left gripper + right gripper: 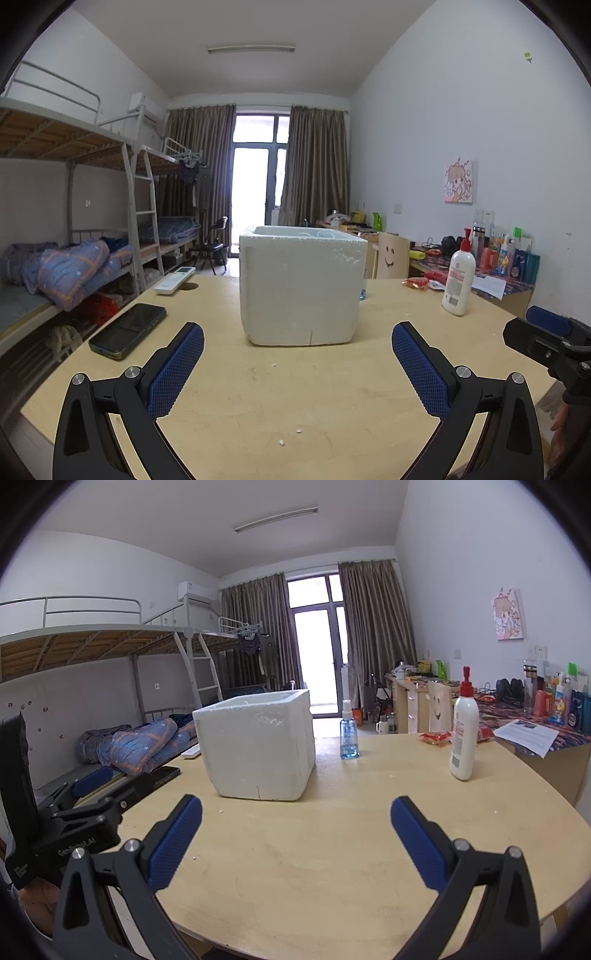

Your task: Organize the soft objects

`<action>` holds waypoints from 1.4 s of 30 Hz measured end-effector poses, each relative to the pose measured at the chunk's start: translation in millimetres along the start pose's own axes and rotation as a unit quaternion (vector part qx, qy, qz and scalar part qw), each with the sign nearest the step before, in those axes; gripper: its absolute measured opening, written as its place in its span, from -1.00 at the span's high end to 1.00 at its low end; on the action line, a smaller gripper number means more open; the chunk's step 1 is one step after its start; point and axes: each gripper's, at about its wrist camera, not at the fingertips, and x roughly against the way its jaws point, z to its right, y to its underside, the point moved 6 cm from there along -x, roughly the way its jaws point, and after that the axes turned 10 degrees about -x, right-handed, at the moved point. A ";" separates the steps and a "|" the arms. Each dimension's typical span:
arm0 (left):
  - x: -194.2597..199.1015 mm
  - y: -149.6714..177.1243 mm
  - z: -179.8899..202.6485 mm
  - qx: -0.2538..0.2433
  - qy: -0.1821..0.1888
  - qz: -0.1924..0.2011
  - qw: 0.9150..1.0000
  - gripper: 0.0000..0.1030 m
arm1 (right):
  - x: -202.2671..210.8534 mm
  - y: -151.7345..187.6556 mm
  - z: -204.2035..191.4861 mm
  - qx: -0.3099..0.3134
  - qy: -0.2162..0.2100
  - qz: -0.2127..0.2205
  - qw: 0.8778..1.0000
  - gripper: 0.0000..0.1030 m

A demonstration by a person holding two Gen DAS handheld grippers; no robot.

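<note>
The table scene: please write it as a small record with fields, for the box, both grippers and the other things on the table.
table: light wood, round edge
foam box: white, open top, upright at centre
left gripper: open, empty, facing the box
right gripper: open, empty
lotion bottle: white, red pump, upright, right of box
spray bottle: small, blue, upright
phone: dark, flat, left of box
remote: white, far left edge
soft objects: none visible on table
</note>
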 end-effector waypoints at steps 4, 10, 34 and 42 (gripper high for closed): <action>7.0 2.8 0.8 -0.003 -0.006 0.007 1.000 -0.98 | 4.0 6.7 1.1 -0.002 0.001 0.003 1.000 -1.00; 17.8 4.8 5.3 -0.011 -0.008 0.009 1.000 -0.98 | 12.1 11.3 0.0 -0.009 0.002 0.003 1.000 -1.00; 38.7 -1.1 6.4 -0.010 -0.009 0.014 1.000 -0.98 | 25.8 10.8 -7.4 0.007 0.003 0.012 1.000 -1.00; 42.2 -1.9 6.0 -0.019 -0.008 0.018 1.000 -0.98 | 26.5 9.8 -7.7 0.008 0.002 0.011 1.000 -1.00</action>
